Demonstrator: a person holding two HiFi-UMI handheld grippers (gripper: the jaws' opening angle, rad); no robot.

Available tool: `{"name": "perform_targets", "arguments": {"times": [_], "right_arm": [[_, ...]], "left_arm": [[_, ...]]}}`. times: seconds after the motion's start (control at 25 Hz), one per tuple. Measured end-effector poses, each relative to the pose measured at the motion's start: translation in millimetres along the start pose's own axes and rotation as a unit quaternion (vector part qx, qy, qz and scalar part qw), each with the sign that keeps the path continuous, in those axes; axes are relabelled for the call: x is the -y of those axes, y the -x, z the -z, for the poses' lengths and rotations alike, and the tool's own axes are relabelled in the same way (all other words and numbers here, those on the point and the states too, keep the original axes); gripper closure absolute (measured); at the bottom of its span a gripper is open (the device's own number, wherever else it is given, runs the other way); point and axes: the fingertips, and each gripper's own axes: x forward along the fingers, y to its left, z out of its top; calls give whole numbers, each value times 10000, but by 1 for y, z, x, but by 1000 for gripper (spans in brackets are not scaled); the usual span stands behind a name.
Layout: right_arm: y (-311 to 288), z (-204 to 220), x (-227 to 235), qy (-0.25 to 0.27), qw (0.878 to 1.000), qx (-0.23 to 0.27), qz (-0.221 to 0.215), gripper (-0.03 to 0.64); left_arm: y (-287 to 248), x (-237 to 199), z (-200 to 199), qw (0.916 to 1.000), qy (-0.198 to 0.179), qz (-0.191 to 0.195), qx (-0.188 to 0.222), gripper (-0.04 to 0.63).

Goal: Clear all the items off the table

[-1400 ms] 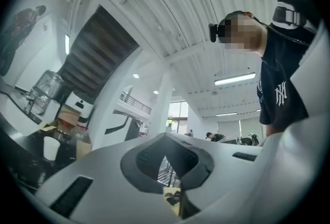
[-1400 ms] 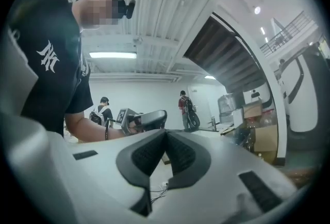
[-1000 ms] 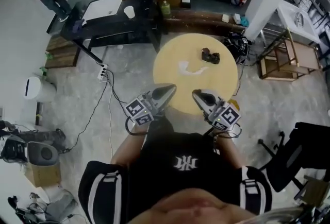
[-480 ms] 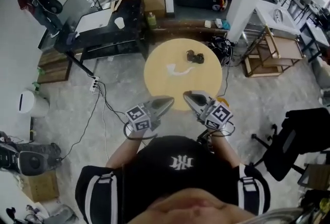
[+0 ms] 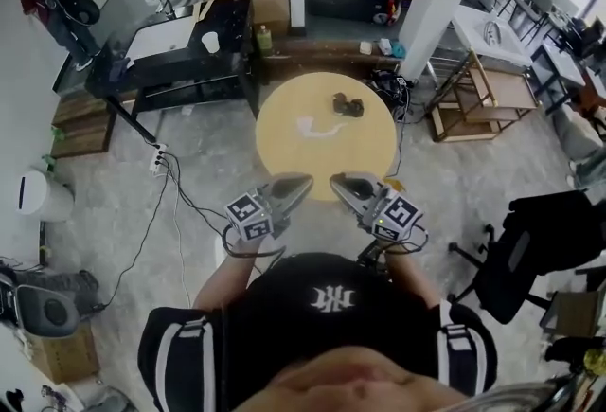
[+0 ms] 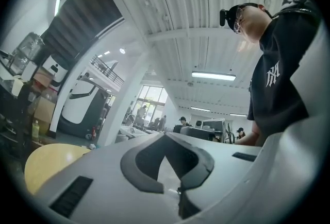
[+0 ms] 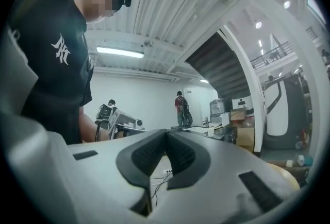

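A round yellow table (image 5: 284,154) stands ahead of me in the head view. On it lie a small dark object (image 5: 347,105) at the far right and a white curled strip (image 5: 316,127) near the middle. My left gripper (image 5: 305,181) and right gripper (image 5: 334,181) hover side by side at the table's near edge, well short of both items. Both are shut with nothing between their jaws. In the left gripper view the table (image 6: 49,164) shows at lower left behind the closed jaws (image 6: 165,135). The right gripper view looks over its closed jaws (image 7: 166,133) into the room.
A black desk (image 5: 189,45) with a white cup (image 5: 210,42) and a green bottle (image 5: 264,39) stands beyond the table at left. A wooden rack (image 5: 469,102) is at right, a black chair (image 5: 530,244) nearer right. Cables and a power strip (image 5: 158,159) lie on the floor at left.
The view has pulled back: the table looks smaller and farther. Both grippers keep their pose at its near edge, still shut.
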Motion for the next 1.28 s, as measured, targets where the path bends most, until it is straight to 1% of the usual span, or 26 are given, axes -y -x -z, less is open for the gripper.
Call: {"name": "perform_targets", "arguments": {"times": [0.16,0.32,0.44,0.68,0.8,0.92,1.0,1.12,1.28], "right_arm": [[0,2,-6,-79,10000,17,20,614],[2,4,-8,-88,10000,12,31,614],[4,3,-9,-83,10000,24,45,614],[10,8,-14,-116,9999,46,30,614],[10,6,-14,-132,9999,47,49,614],[12,6,-14,-66,10000,59,12,614],[13,7,-15,-16,10000,64,-47,615],[14,12,-10,-190,9998,34,1,617],[18,12,-7,-493,9983,308,28,615]], "left_arm": [[3,8,7,9998,-89,109,-112,581],[5,8,10,9997,-188,156,-85,581],[5,14,5,9998,-131,98,-100,581],[8,19,15,9998,-154,118,-97,581],[8,20,13,9998,-136,107,-106,581],[6,21,15,9996,-189,139,-130,581],[4,22,13,9997,-155,143,-137,581],[3,22,9,9998,-95,137,-134,581],[4,24,15,9997,-103,142,-177,581]]}}
